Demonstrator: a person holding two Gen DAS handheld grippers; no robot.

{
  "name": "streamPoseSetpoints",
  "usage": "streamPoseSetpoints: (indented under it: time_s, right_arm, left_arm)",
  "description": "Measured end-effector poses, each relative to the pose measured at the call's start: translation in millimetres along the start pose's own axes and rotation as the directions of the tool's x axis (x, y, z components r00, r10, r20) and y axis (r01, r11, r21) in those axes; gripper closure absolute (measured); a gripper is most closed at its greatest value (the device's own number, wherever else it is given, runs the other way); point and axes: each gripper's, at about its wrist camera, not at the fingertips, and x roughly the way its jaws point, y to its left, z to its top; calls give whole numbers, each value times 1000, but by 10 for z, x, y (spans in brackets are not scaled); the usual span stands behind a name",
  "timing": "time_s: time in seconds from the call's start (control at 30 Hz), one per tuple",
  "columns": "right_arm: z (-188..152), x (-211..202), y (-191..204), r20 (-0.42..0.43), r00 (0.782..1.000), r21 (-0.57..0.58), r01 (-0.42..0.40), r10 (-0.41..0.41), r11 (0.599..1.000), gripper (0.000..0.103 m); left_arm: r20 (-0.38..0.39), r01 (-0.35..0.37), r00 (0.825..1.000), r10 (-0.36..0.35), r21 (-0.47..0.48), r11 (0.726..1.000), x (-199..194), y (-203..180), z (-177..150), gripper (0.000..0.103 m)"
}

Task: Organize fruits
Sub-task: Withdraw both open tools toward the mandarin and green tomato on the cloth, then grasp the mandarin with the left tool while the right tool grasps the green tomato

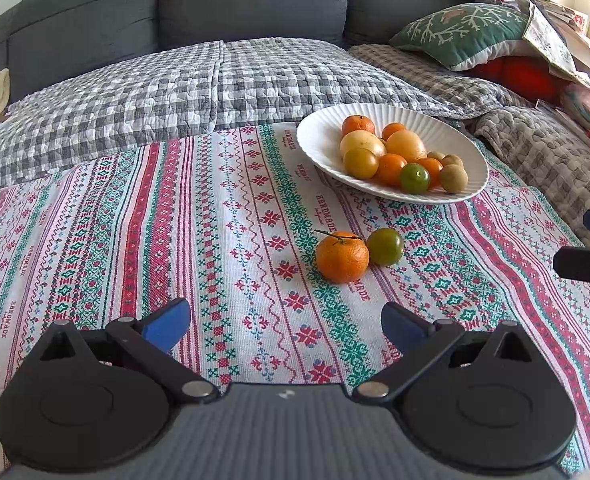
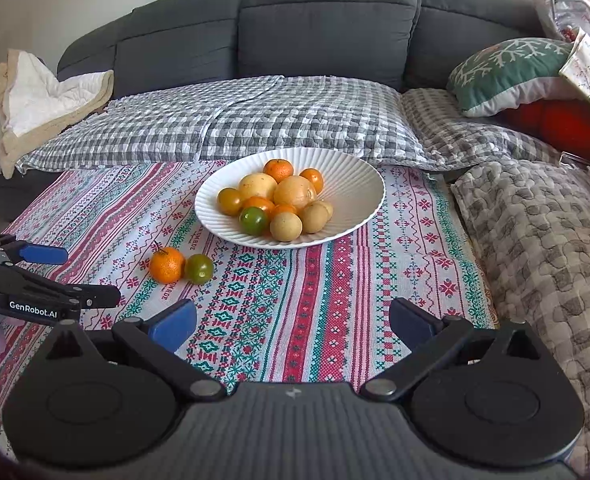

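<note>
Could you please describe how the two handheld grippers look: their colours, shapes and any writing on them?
Both look alike. The left gripper has a grey ribbed body, two round black discs, black link arms with silver pivot pins, and blue finger pads. The right gripper has the same build. In the right wrist view, the left gripper's side carries white lettering "GenRobot.AI". No cables or sleeves show.

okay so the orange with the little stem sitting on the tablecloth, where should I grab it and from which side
Grip the orange across its round middle, coming down from above with the left hand-held gripper, which is open and faces it. The green fruit touches its right side, so put one finger on the near face and one on the far face. Its stem pokes up on top, so stay below it.
</note>
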Motion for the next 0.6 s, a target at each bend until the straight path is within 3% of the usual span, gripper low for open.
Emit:
streamPoseSetpoints:
  time_s: [0.27, 0.6]
  right_arm:
    - [-91, 33, -3, 1, 1000, -37, 3, -3, 999, 0]
    - [-221, 188, 94, -43, 999, -107, -6, 1, 994, 0]
  left_arm:
    - [39, 18, 999, -18, -12, 1000, 32, 58, -64, 8]
    - [105, -10, 994, 9, 2, 1000, 235, 46, -101, 8]
